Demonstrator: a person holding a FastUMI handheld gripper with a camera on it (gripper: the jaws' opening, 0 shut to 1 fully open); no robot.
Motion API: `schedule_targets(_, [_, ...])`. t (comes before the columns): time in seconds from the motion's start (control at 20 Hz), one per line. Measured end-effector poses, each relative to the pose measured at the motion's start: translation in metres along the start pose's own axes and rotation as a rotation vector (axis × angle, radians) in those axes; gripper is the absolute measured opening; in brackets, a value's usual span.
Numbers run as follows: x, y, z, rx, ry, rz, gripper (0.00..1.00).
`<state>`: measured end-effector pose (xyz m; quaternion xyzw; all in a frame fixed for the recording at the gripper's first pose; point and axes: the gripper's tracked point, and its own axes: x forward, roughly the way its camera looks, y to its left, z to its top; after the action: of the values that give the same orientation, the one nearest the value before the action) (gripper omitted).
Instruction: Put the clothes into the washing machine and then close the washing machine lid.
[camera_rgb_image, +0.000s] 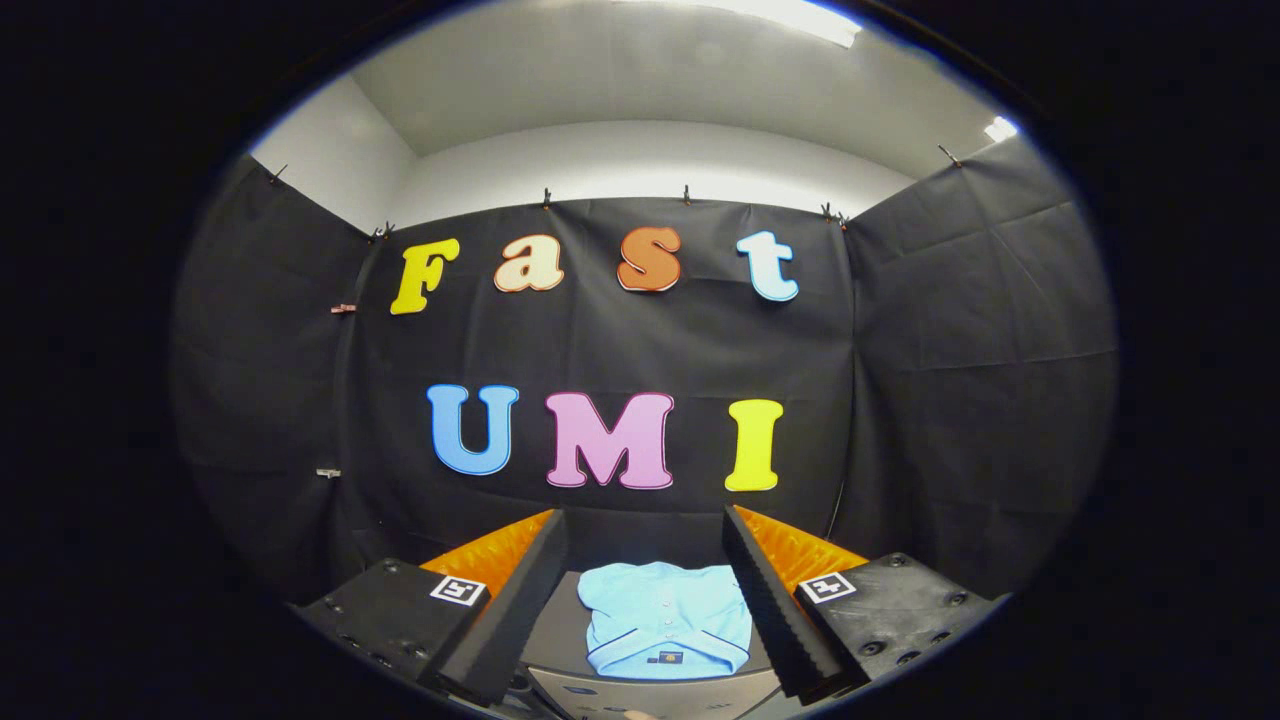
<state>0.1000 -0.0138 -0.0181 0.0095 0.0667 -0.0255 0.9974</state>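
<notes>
One folded shirt (665, 618) collar-first between parted fingers (520, 600)

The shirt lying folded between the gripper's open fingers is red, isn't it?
No, the shirt is light blue, not red. The gripper view shows it lying folded on a grey surface between the open fingers of the gripper, which are not touching it.
</notes>
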Motion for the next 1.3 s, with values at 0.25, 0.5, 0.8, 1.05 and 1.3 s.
schedule_targets(0.25, [0.063, -0.003, -0.027, 0.018, 0.108, 0.004, 0.98])
schedule_targets(0.5, [0.121, -0.014, -0.063, 0.031, 0.223, -0.018, 0.98])
schedule_targets(0.8, [0.184, -0.031, -0.114, 0.050, 0.364, -0.045, 0.98])
schedule_targets(1.05, [0.221, -0.042, -0.169, 0.077, 0.510, -0.048, 0.99])
schedule_targets(1.3, [0.243, -0.048, -0.218, 0.078, 0.631, -0.059, 0.98])
